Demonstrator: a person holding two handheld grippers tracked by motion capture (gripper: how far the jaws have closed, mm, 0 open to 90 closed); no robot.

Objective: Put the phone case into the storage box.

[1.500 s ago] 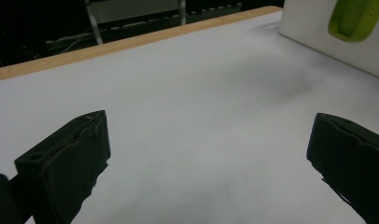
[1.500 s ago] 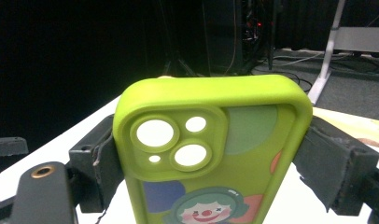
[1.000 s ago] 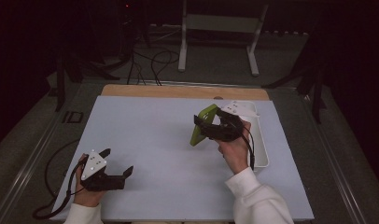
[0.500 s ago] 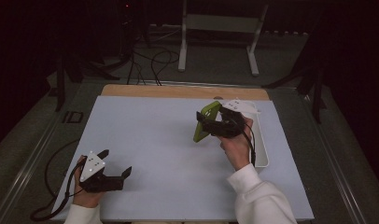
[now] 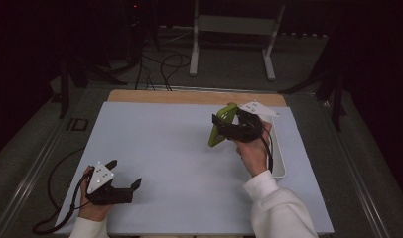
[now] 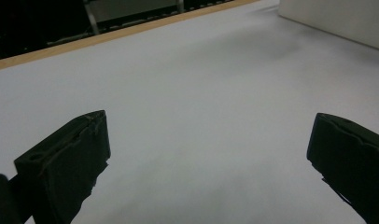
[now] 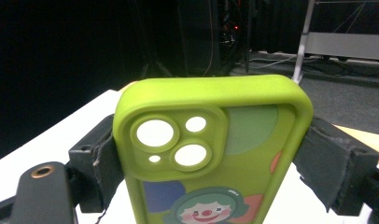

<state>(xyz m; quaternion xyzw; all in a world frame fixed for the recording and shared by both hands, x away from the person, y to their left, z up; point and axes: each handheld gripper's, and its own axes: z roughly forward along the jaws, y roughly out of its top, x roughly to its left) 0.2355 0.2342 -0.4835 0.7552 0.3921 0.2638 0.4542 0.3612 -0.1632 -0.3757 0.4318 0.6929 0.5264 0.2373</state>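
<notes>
A lime-green phone case (image 5: 221, 126) with camera cut-outs and a clown picture (image 7: 211, 154) is held above the right half of the table. My right gripper (image 5: 227, 128) is shut on it, with one black jaw pressing each long side. The case stands on end and tilts slightly. Near the front left corner, my left gripper (image 5: 124, 174) rests low over the table surface (image 5: 165, 148), open, with nothing between its wide-spread jaws (image 6: 206, 154).
A white tray (image 5: 279, 163) lies along the right edge of the table (image 6: 192, 79), just behind the right hand. A wooden strip (image 5: 189, 96) borders the far edge. Beyond it stand a metal frame (image 5: 234, 29) and floor cables.
The right hand has carried the phone case a little to the right and slightly away. The left gripper has stayed where it was.
</notes>
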